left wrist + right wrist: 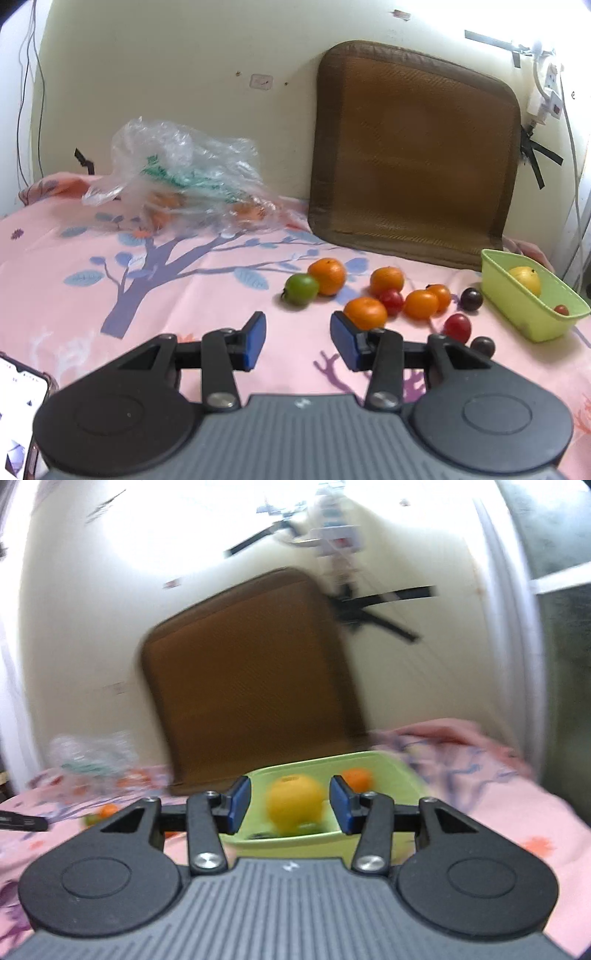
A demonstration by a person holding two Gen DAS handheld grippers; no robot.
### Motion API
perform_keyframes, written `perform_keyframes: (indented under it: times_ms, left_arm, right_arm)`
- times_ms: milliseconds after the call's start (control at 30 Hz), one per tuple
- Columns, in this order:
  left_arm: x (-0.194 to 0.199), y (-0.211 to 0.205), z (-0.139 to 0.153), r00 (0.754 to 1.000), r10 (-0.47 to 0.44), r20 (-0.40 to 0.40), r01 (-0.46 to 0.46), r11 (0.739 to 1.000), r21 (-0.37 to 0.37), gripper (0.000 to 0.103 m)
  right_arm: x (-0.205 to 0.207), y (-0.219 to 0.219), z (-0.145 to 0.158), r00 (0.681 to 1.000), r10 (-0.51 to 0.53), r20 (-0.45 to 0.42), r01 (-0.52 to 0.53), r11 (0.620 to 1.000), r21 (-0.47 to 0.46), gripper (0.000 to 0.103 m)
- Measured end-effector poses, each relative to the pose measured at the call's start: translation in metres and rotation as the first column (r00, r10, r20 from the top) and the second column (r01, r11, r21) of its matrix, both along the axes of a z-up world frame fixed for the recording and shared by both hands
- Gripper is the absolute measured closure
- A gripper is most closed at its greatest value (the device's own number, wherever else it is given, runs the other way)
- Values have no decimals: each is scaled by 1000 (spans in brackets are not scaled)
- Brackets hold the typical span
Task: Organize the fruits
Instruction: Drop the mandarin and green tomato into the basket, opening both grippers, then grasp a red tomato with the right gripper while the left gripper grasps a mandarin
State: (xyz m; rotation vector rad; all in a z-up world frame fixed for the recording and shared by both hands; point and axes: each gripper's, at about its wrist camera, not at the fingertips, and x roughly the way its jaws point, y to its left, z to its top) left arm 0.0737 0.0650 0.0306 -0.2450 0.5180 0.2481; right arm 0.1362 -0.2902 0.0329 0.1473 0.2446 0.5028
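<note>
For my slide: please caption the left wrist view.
Open left hand-held gripper before loose oranges, near a green plastic basket.

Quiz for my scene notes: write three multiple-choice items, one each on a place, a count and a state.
1. The yellow fruit lies:
A. in the green basket
B. in a plastic bag
C. on a brown cushion

2. Green fruits loose on the pink sheet in the left wrist view:
A. five
B. one
C. three

3. The left gripper is:
A. shut on an orange
B. shut on a bag
C. open and empty

Key:
1 A, the basket's walls surround it.
2 B, a single green fruit sits beside the oranges.
3 C, only bare sheet shows between its fingers.
</note>
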Motion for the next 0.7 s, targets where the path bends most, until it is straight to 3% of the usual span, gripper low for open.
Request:
perform_keyframes:
  times_ms: [200,300,400,500,533,600,667,700]
  left_arm:
    - [26,-14,-9,997,-76,3,76,997,19,56]
    - [41,-28,-14,993,-117,-11,117,992,49,52]
    - [58,-38,-19,989,-144,-46,148,985,91,48]
    - [69,-39,-26,984,-152,-97,160,984,73,58]
    - [69,-37,-27,986,-137,-95,144,988,62,64]
    - [66,-29,-28,987,-145,-75,146,989,15,66]
    - [59,-26,-28,986,-158,-60,157,987,-11,66]
    - [54,-28,-26,985,-165,-50,165,986,-13,66]
  right_arm:
    - [-5,74,2,970,230,-82,-238,966,-104,53]
    - [3,107,-6,955,269,-121,-288,939,-185,53]
    - [15,127,-10,940,297,-170,-329,923,-202,53]
    - [22,142,-16,936,300,-185,-338,912,-233,53]
    - [26,148,-18,936,293,-194,-336,908,-251,53]
    - [33,159,-25,936,274,-222,-331,898,-288,54]
    - [37,162,-29,917,287,-276,-362,890,-277,74]
    - [36,159,-28,920,289,-266,-357,897,-259,74]
